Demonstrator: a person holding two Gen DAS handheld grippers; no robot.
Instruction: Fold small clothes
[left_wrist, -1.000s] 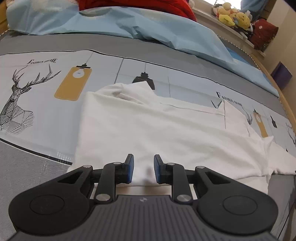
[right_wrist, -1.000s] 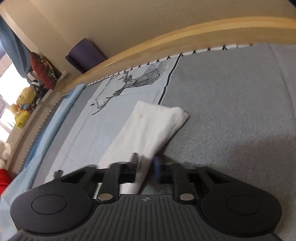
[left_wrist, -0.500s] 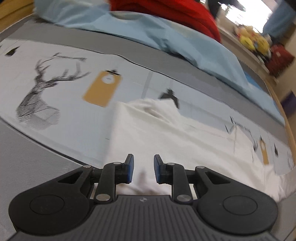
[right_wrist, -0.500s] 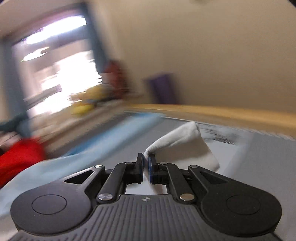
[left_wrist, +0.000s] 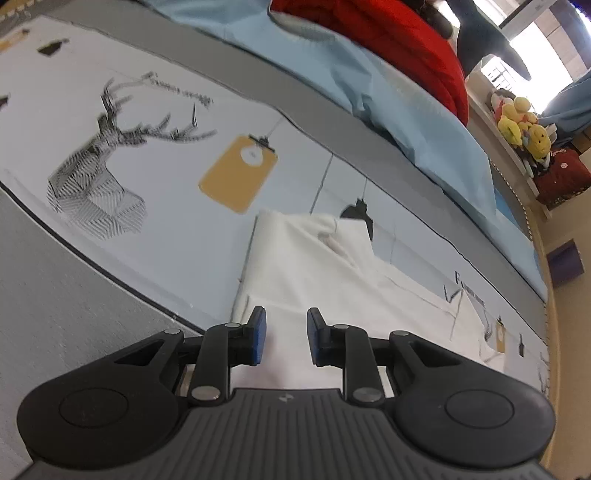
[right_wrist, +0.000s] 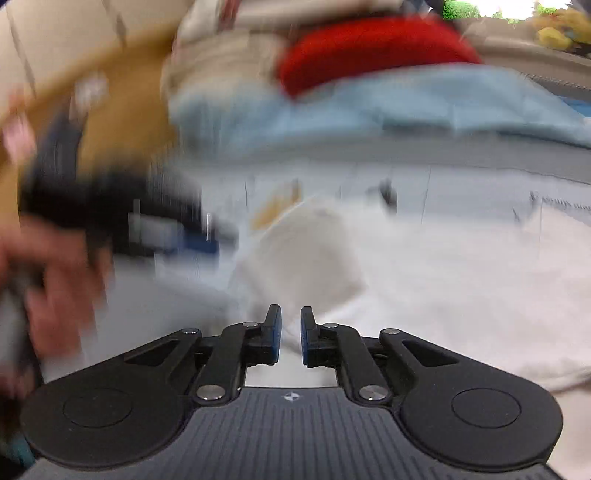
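- the white shirt (left_wrist: 325, 280) is lying spread flat on the printed bed sheet (left_wrist: 177, 206), toward the near edge of the bed, with its collar end bunching up near the black lamp print.
- the left gripper (left_wrist: 283, 334) is hovering low over the shirt's near edge with its blue pads parted and nothing between them.
- the right gripper (right_wrist: 290, 334) is showing a narrow gap between its pads; white cloth is sitting right in front of them, but the view is smeared and i cannot tell whether any fabric is pinched.
- in the right view a rounded fold of the shirt (right_wrist: 310, 251) is standing up just ahead of the pads, and a hand (right_wrist: 55, 273) with the other tool is blurring past at the left.
- the shirt is looking thin, light and very limp, so it is likely going to sag, drag and wrinkle rather than hold a shape.
- it is probably not slippery or fragile, though a thin layer may slide out of a shallow pinch.
- the best hold is probably at an edge or corner, such as the left edge near the deer print (left_wrist: 110, 162), pinching deep enough to catch every layer.
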